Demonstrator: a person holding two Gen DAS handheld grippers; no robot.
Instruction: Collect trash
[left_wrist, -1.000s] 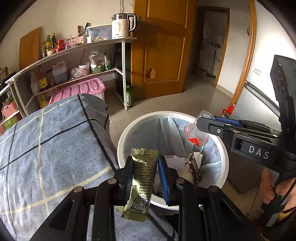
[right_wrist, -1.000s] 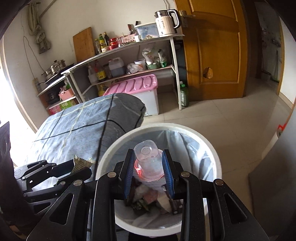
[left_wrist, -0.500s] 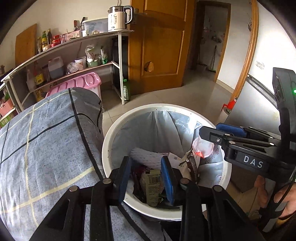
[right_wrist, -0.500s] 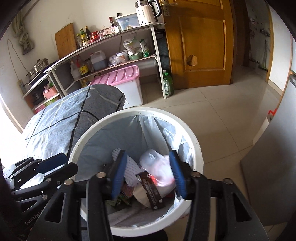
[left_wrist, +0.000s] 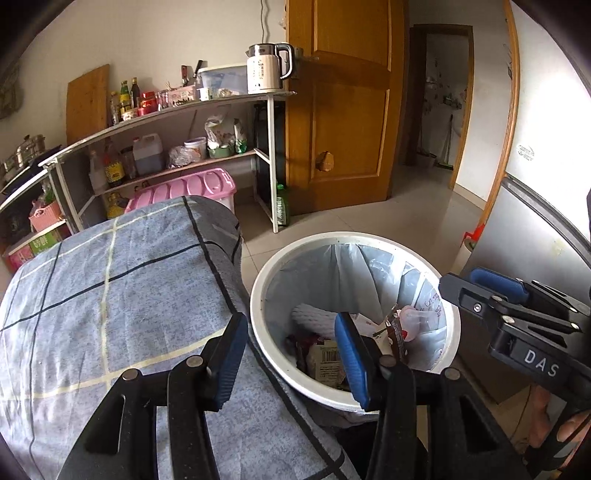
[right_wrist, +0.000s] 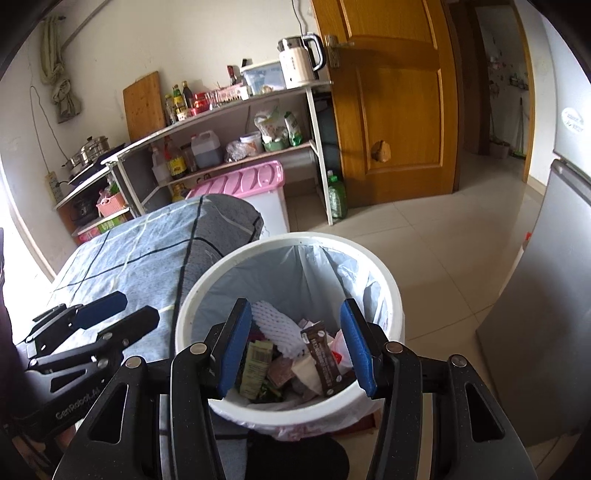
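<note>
left gripper jaws spread, empty | right gripper jaws spread, empty | wrappers in bin looked light, crinkly; pinch flat edge

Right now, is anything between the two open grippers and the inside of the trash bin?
Nothing visible. The right gripper and the left gripper are both open and empty, and the trash bin has no lid. Wrappers already lie inside.

You can read "DAS" in white on the right gripper body in the left wrist view. "GenRobot.AI" runs along the left gripper arm in your right wrist view. Wrapper print in the trash bin stays illegible.
</note>
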